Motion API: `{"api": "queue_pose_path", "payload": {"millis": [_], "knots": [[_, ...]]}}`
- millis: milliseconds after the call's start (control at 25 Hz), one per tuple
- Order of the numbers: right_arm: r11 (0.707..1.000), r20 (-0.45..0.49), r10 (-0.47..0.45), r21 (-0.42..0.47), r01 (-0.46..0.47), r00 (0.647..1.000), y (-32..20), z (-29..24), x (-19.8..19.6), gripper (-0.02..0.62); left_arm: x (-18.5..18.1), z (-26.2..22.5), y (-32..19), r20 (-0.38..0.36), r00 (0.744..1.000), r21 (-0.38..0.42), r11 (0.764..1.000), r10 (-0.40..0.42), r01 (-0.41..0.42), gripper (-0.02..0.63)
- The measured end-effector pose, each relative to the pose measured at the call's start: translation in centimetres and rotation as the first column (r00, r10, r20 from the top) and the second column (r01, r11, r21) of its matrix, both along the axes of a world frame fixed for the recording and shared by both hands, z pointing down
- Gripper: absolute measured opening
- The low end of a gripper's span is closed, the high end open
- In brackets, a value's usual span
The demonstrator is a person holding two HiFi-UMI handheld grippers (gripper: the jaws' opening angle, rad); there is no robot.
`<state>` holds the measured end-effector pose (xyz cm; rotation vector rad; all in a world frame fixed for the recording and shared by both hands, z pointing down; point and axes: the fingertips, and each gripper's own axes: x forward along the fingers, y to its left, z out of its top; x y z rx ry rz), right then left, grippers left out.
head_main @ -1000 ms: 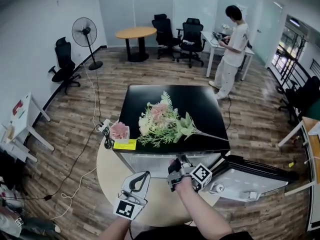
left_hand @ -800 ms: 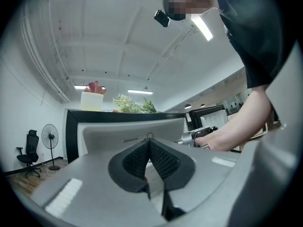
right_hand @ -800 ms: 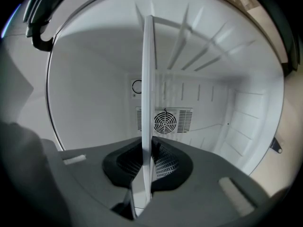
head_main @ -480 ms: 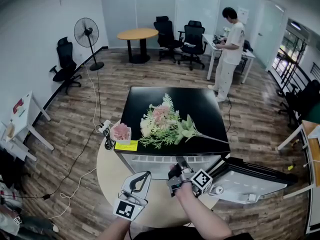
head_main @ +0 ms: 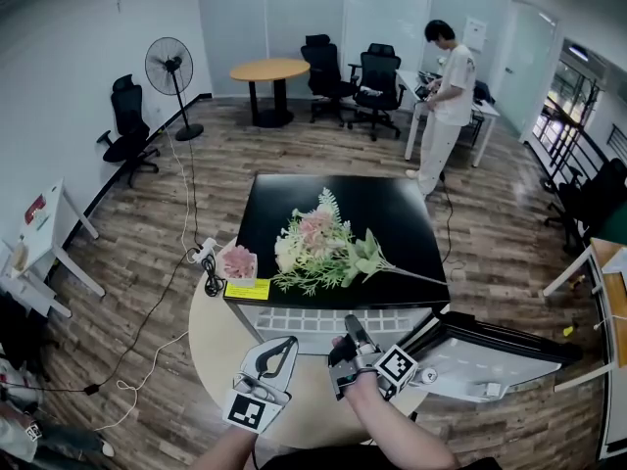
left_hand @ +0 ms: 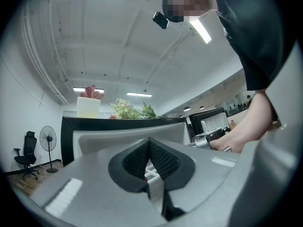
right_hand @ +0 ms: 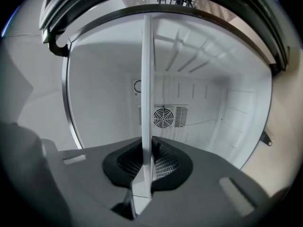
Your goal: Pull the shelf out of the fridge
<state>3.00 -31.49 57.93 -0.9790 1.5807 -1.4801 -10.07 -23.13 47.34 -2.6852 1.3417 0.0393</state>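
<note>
A small fridge (head_main: 397,213) with a black top stands with its door (head_main: 485,355) swung open to the right. The white grid shelf (head_main: 299,319) sticks partway out of its front. My right gripper (head_main: 350,335) is shut on the shelf's front edge. In the right gripper view the shelf (right_hand: 147,79) shows edge-on as a thin white strip running into the white interior, clamped between the right gripper's (right_hand: 147,149) pads. My left gripper (head_main: 266,362) hangs lower left of the fridge front, shut and empty, its pads (left_hand: 161,157) touching at the tip.
Artificial flowers (head_main: 318,248) and a pink potted bunch (head_main: 236,260) lie on the fridge top. The fridge sits on a round beige table (head_main: 211,336). Cables (head_main: 186,262) trail over the floor at left. A person (head_main: 446,96) stands at a far desk; a fan (head_main: 168,67) and chairs stand behind.
The right gripper has drawn back toward me with the shelf, and more of the white grid now shows outside the fridge. The left gripper has stayed put.
</note>
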Motion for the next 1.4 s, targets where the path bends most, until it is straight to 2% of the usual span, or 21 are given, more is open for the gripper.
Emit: {"api": "queue_pose_path", "payload": {"millis": [1160,1320,1400], "knots": [[0.999,-0.018,-0.029,-0.033,0.028,0.999,4.3,0.1,0.1,0.034,1.3,-1.0,-0.2,-0.006,0.999,0.017,0.999,0.049,-0.048,0.0],[0.999,0.027,-0.036,-0.03,0.037,0.999,4.9,-0.3,-0.3,0.035,1.2,-1.3,-0.2,-0.006,0.999,0.025,0.998,0.049,-0.049,0.0],[0.999,0.016,-0.036,-0.031,0.036,0.999,5.3,-0.2,-0.2,0.035,1.0,-1.6,-0.1,-0.008,0.999,0.031,0.998,0.049,-0.048,0.0]]}}
